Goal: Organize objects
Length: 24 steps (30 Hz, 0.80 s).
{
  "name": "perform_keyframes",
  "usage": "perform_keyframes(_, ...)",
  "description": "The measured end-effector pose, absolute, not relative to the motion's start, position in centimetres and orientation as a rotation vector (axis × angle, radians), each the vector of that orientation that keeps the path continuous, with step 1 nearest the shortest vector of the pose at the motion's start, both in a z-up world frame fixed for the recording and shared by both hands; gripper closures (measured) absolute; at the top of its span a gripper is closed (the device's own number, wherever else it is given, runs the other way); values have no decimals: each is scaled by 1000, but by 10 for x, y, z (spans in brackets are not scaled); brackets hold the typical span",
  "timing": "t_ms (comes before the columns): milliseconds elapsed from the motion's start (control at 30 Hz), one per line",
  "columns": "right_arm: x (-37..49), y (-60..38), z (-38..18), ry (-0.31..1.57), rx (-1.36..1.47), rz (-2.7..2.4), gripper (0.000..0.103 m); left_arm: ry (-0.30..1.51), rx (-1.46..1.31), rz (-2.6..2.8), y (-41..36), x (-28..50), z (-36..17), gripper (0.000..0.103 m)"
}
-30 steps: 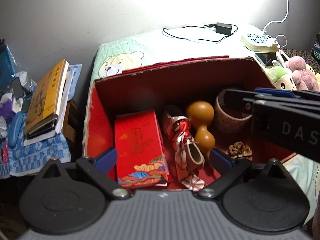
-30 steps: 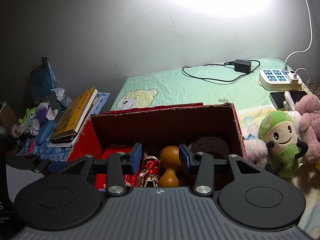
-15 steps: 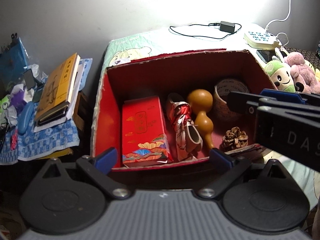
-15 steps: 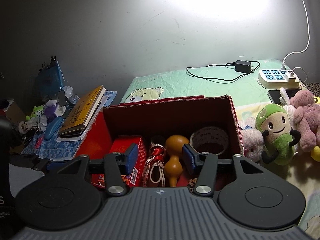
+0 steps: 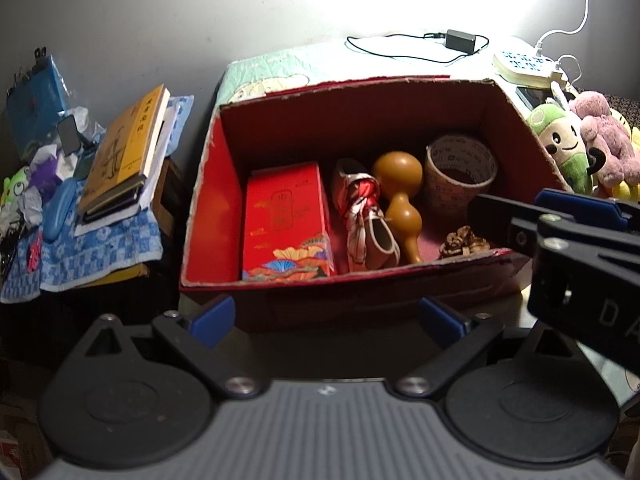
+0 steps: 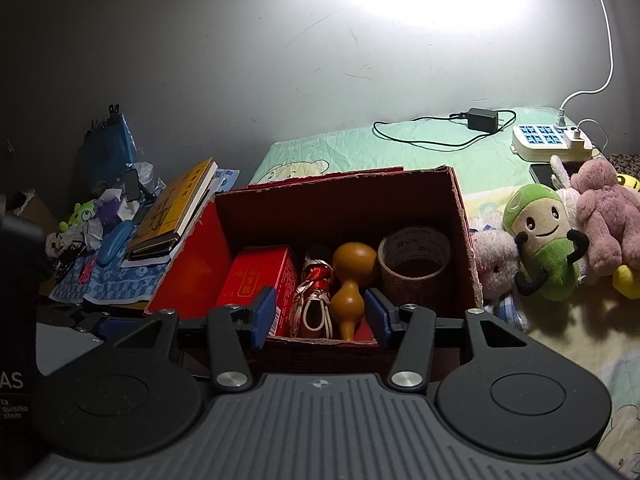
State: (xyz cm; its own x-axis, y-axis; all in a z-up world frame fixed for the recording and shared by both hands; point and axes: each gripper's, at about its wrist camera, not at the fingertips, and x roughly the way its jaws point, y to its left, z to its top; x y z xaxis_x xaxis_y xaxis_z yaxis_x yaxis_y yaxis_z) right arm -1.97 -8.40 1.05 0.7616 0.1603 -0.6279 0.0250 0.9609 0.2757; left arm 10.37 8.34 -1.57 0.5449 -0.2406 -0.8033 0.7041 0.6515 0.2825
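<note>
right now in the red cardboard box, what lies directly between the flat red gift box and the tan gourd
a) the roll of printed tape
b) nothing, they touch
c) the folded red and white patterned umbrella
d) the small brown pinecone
c: the folded red and white patterned umbrella lies lengthwise between the flat red gift box and the tan gourd; the roll of printed tape and small brown pinecone sit beyond the gourd.

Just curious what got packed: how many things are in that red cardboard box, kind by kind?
Red gift box: 1
Folded patterned umbrella: 1
Brown gourd: 1
Roll of tape: 1
Small brown knobbly item, too small to name: 1
Total: 5
</note>
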Motion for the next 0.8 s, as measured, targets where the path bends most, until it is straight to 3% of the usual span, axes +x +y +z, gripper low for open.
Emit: perform_keyframes(800, -25, -78, -18, 868, 280, 56, 46, 964, 705, -571, 84, 105, -56, 4)
